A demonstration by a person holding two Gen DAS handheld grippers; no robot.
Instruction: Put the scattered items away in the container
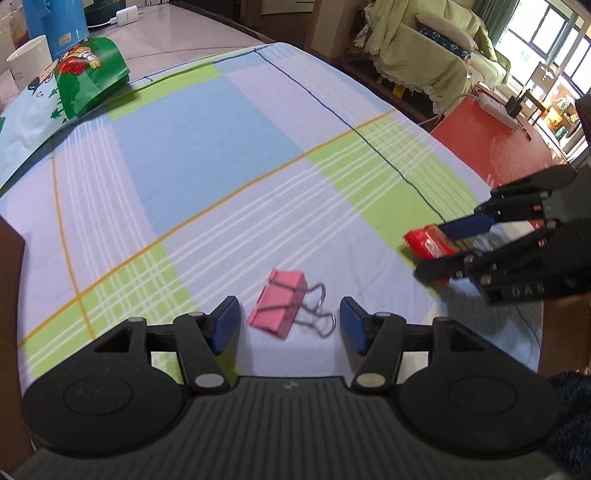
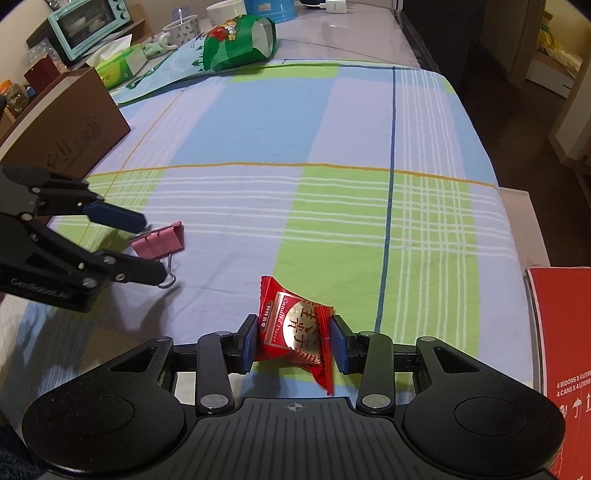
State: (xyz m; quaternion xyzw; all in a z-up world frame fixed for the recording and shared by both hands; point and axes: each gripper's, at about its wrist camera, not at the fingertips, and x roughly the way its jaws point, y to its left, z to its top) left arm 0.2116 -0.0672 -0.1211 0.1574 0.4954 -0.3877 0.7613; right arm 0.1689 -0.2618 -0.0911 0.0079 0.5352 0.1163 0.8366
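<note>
A pink binder clip (image 1: 279,302) lies on the checked cloth (image 1: 207,155), its wire handles pointing right. My left gripper (image 1: 288,312) is open, one blue pad on each side of the clip with gaps on both sides. In the right wrist view the same clip (image 2: 162,240) sits between the left gripper's (image 2: 152,247) spread fingers. A red candy packet (image 2: 295,332) is pinched between the blue pads of my right gripper (image 2: 294,345), which is shut on it. In the left wrist view, that packet (image 1: 428,242) shows at the right gripper's (image 1: 445,247) tips, low over the cloth.
A brown box (image 2: 66,122) stands at the cloth's left side and a red carton (image 2: 561,332) at its right edge. A green snack bag (image 2: 236,40), tissue box (image 2: 118,64), mugs, a blue tin and a toaster oven (image 2: 88,26) crowd the far end.
</note>
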